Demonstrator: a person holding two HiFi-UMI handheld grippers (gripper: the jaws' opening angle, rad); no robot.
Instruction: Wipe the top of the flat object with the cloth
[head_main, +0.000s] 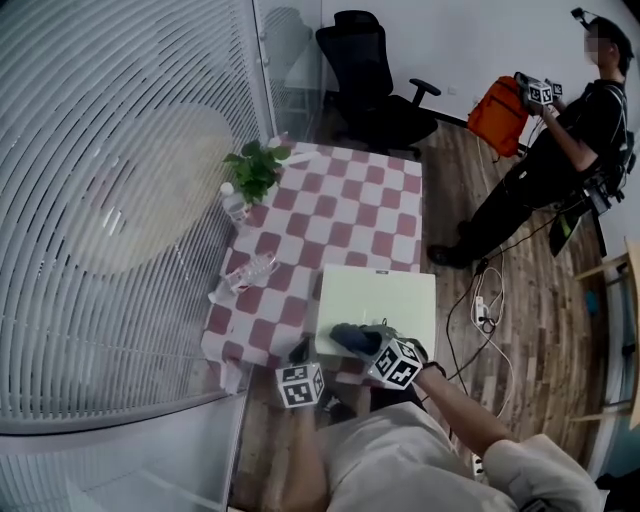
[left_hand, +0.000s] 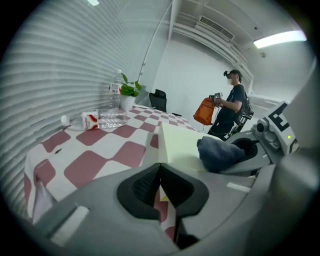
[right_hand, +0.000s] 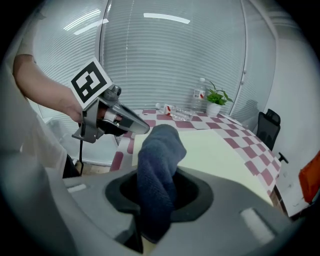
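Observation:
The flat object, a pale yellow board (head_main: 378, 300), lies on the near right part of the checked table (head_main: 340, 210). My right gripper (head_main: 372, 343) is shut on a dark blue cloth (head_main: 350, 336), which hangs over the board's near edge. In the right gripper view the cloth (right_hand: 159, 150) stands up out of the jaws, in front of the board (right_hand: 220, 155). My left gripper (head_main: 301, 351) is shut, its tips at the board's near-left corner (left_hand: 160, 150). The left gripper view shows the cloth (left_hand: 217, 152) resting on the board's top.
A potted plant (head_main: 255, 168) and an upright bottle (head_main: 233, 205) stand at the table's left edge, and a clear bottle (head_main: 245, 272) lies on its side nearer me. A black chair (head_main: 370, 80) is beyond the table. A person (head_main: 560, 150) with an orange bag (head_main: 498, 115) stands to the right. Cables (head_main: 490, 310) lie on the floor.

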